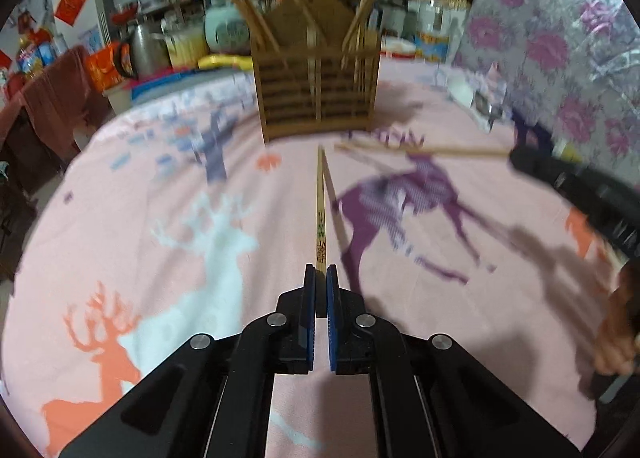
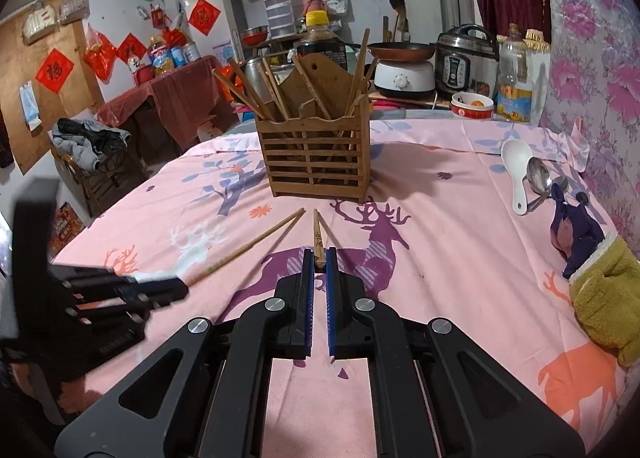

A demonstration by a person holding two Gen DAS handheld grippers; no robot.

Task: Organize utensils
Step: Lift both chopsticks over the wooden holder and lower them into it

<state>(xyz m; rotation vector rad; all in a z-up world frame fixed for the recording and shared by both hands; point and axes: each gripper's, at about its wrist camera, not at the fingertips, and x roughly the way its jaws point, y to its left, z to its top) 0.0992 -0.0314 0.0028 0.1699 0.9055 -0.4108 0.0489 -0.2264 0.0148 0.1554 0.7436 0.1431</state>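
Observation:
A slatted bamboo utensil holder (image 2: 318,154) with several chopsticks in it stands at the middle of the table; it also shows blurred in the left wrist view (image 1: 318,92). My left gripper (image 1: 321,272) is shut on a patterned chopstick (image 1: 320,210) that points toward the holder. It shows at the left of the right wrist view (image 2: 176,288) with that chopstick (image 2: 248,248). My right gripper (image 2: 319,256) is shut on another chopstick (image 2: 317,234). It shows at the right of the left wrist view (image 1: 516,156) with its chopstick (image 1: 420,149) held crosswise.
A pink deer-print cloth (image 2: 440,242) covers the table. A white spoon (image 2: 516,170) and a metal spoon (image 2: 538,178) lie at the right. A yellow and purple mitt (image 2: 600,278) lies near the right edge. Cookers and bottles (image 2: 464,62) stand behind.

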